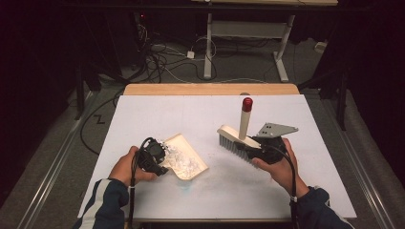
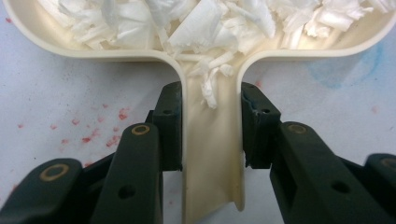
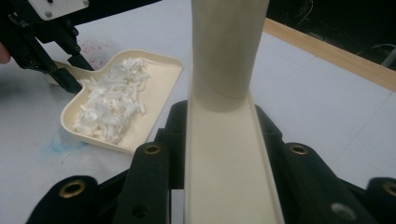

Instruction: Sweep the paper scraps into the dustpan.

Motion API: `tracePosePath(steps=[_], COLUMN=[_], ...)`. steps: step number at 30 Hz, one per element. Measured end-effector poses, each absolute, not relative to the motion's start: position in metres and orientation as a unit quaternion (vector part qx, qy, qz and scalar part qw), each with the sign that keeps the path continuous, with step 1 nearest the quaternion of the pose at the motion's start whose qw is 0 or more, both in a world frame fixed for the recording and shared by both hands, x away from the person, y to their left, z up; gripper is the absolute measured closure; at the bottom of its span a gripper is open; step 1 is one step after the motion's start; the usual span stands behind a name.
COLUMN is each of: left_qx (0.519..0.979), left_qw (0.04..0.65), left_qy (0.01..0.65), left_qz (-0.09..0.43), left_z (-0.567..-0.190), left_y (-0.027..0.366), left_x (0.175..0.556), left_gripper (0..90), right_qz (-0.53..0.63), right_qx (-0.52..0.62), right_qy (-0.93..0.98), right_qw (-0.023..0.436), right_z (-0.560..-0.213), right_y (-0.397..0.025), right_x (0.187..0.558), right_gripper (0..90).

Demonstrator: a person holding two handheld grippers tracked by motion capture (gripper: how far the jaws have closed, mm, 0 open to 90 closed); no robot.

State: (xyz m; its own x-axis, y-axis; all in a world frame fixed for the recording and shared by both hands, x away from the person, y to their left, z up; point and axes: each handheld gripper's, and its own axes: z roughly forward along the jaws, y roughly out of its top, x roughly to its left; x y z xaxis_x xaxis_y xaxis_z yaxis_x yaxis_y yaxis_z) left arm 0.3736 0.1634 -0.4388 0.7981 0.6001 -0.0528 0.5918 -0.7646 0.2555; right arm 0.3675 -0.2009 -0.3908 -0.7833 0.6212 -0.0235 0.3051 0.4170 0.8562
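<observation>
White table (image 1: pixel 157 112) lies open beyond dustpan (image 1: pixel 191 153) and brush (image 1: pixel 234 138) (both gripped).

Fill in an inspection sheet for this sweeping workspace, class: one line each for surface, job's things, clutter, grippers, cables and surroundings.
Surface: white table top with small red specks and a faint blue smudge.
Job's things: cream dustpan flat on the table, holding white paper shreds; cream hand brush with a red-tipped handle pointing up.
Clutter: nothing seen.
Grippers: left gripper closed on the dustpan's handle; right gripper closed on the brush.
Cables: a black cable trails from each gripper; loose wires lie on the floor beyond.
Surroundings: dark room, white desk frame behind the table.
</observation>
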Motion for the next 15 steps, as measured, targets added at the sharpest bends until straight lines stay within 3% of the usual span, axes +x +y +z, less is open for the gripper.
tracePosePath(steps=[15], left_qx=[0.931], left_qw=[0.145], left_qy=[0.335], left_qz=[0.025], left_z=[-0.439], left_y=[0.171], left_x=[0.367], left_gripper=[62.9], right_qz=[0.45], right_qx=[0.271], right_qy=[0.837], right_qw=[0.154], right_z=[-0.389], right_y=[-0.217], right_x=[0.356], right_gripper=[68.2])
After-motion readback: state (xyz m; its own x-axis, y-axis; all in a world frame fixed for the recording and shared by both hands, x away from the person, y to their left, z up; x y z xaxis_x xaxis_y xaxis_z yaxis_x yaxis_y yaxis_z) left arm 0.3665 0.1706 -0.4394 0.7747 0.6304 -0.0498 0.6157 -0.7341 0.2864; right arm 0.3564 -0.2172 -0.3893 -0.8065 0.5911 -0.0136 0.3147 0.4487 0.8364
